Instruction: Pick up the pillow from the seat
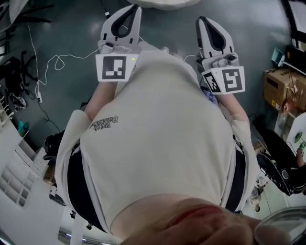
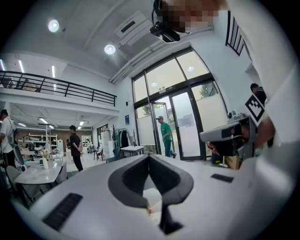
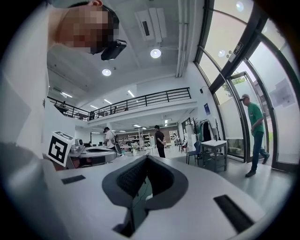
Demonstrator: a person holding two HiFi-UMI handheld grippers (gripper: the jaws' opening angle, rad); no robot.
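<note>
The pick-up looks unstarted. A soft white shirt (image 1: 162, 134) fills the near view above smooth grey floor (image 1: 71, 38). The left gripper (image 1: 134, 9) and right gripper (image 1: 202, 21), hard pale plastic with dark pads, are clenched on nothing. A pale rounded edge (image 1: 167, 3) far ahead may be the pillow; I cannot tell.

Soft, even light fills the head view. The white shirt (image 1: 158, 134) is bright without glare, and the grey floor (image 1: 71, 43) above it carries only faint shadows. Below the shirt the picture dissolves into out-of-focus blur. Both gripper views are strongly bowed, with black corners. Daylight floods through the glass doors (image 2: 187, 122), nearly washing out the panes. Round ceiling lights (image 2: 109, 48) left of the doors flare white. The left gripper (image 2: 149, 156) and right gripper (image 3: 146, 159) look soft near the lens, with deep shadow pooled behind their fingers.
</note>
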